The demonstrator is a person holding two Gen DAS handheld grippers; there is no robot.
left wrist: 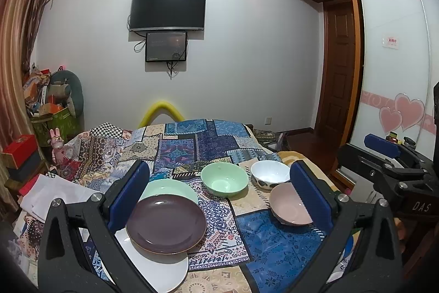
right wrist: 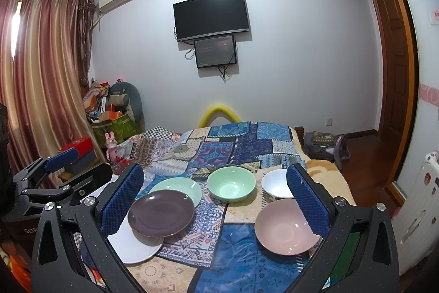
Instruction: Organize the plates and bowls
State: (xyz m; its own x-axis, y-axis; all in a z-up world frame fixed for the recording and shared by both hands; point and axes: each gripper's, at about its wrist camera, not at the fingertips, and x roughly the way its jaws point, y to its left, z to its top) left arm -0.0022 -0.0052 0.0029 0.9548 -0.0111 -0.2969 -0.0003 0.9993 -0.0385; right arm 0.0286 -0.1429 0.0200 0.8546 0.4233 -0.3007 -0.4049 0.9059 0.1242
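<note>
Three plates [right wrist: 161, 212] overlap near left — three bowls [right wrist: 231, 183] sit right and farther; left gripper [left wrist: 219, 194] and right gripper [right wrist: 215, 197] gape wide, empty.

White wall [left wrist: 233, 67] (wall-mounted television [left wrist: 168, 10])

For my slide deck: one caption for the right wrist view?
Open right gripper above patchwork cloth: three overlapping plates, purple plate topmost, three separate bowls.
</note>
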